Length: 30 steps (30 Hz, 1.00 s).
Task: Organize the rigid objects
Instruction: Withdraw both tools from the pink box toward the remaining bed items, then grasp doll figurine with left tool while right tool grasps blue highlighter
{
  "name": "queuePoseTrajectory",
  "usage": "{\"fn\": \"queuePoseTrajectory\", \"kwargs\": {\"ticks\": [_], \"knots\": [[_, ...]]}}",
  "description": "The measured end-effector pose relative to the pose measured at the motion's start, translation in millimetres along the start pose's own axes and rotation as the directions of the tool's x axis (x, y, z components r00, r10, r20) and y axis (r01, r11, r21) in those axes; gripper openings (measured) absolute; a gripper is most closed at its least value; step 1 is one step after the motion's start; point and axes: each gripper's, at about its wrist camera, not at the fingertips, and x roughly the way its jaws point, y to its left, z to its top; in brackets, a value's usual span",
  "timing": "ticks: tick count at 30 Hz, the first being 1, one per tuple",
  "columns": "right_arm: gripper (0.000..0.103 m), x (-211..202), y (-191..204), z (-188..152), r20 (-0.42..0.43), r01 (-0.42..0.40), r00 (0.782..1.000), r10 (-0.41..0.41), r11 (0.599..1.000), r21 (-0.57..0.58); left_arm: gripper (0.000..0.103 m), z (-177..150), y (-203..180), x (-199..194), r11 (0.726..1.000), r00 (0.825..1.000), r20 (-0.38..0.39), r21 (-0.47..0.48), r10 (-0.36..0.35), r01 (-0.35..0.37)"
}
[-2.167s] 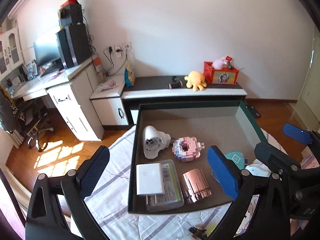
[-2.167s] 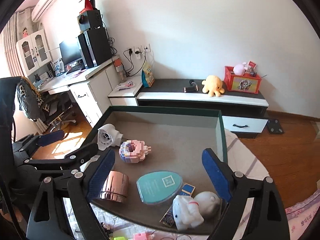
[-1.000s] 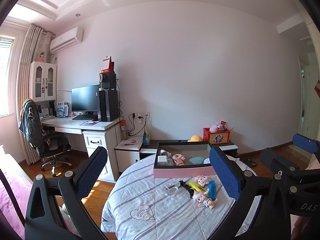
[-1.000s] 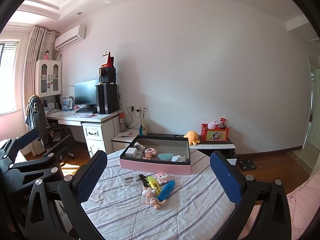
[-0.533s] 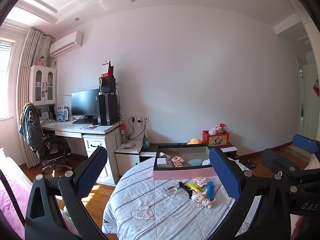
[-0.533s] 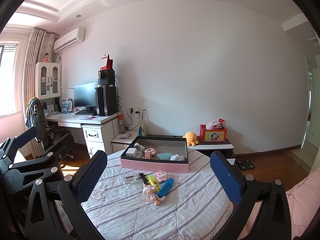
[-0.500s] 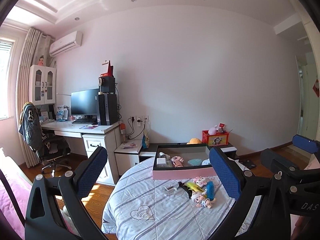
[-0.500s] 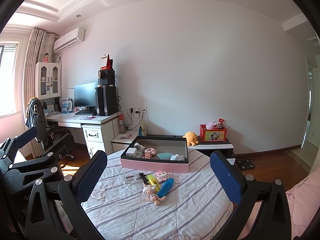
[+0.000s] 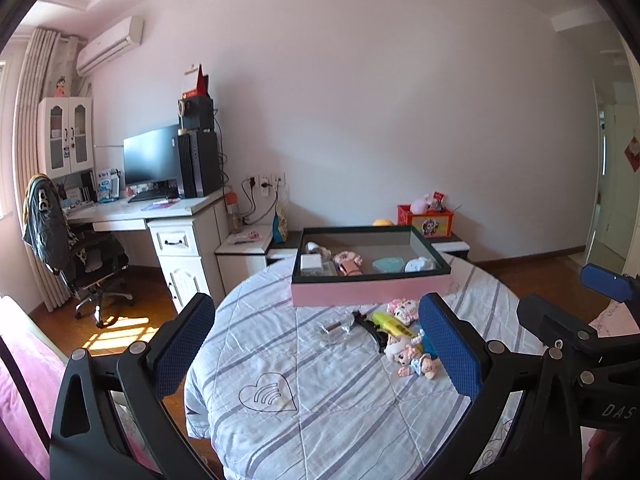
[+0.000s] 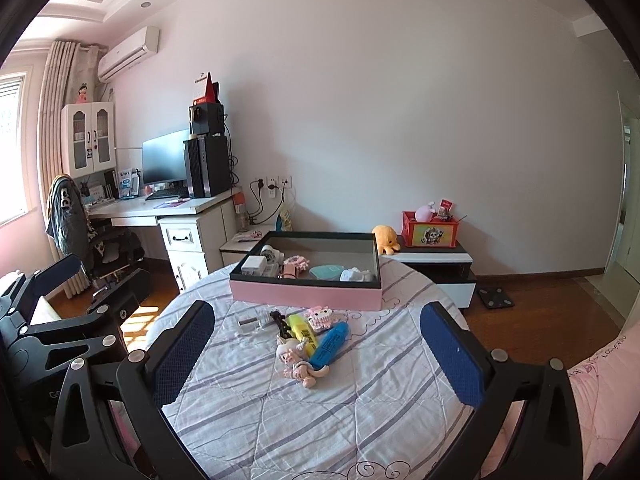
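Several items already sit in the pink box (image 10: 306, 293) on the round table (image 10: 360, 412); a yellow highlighter (image 10: 303, 330), blue marker (image 10: 330, 345), small figurine (image 10: 298, 362) and others lie loose just before it. Your left hand-held gripper (image 9: 316, 350) and right hand-held gripper (image 10: 318, 354) both hang spread, empty, well back from them.
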Motion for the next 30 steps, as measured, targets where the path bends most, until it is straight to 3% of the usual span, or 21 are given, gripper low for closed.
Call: {"fn": "queuePoseTrajectory", "kwargs": {"ticks": [5,11,14,22,30], "knots": [[0.103,51.3,-5.9,-22.9,-0.127,-0.005,0.992,0.008,1.0,0.02,0.103,-22.0,3.5,50.8,1.0,0.988,-0.152,0.005,-0.015,0.016],[0.103,107.4,-20.9,-50.2,-0.25,0.014,0.968,-0.001,0.999,0.05,0.103,-43.2,1.6,99.5,1.0,0.964,-0.265,-0.004,-0.017,0.017],[0.103,124.1,-34.6,-58.5,-0.29,0.045,0.957,-0.024,0.997,0.066,0.103,-48.4,-12.6,116.8,0.998,0.951,-0.304,-0.016,-0.06,0.058],[0.103,137.2,-83.8,-69.8,-0.338,0.117,0.938,-0.072,0.986,0.115,0.103,-55.8,-63.5,158.3,0.984,0.895,-0.408,-0.073,-0.181,0.165],[0.103,150.3,-125.0,-81.0,-0.369,0.172,0.924,-0.103,0.972,0.161,0.103,-70.7,-95.8,193.5,0.977,0.839,-0.5,-0.099,-0.215,0.191]]}}
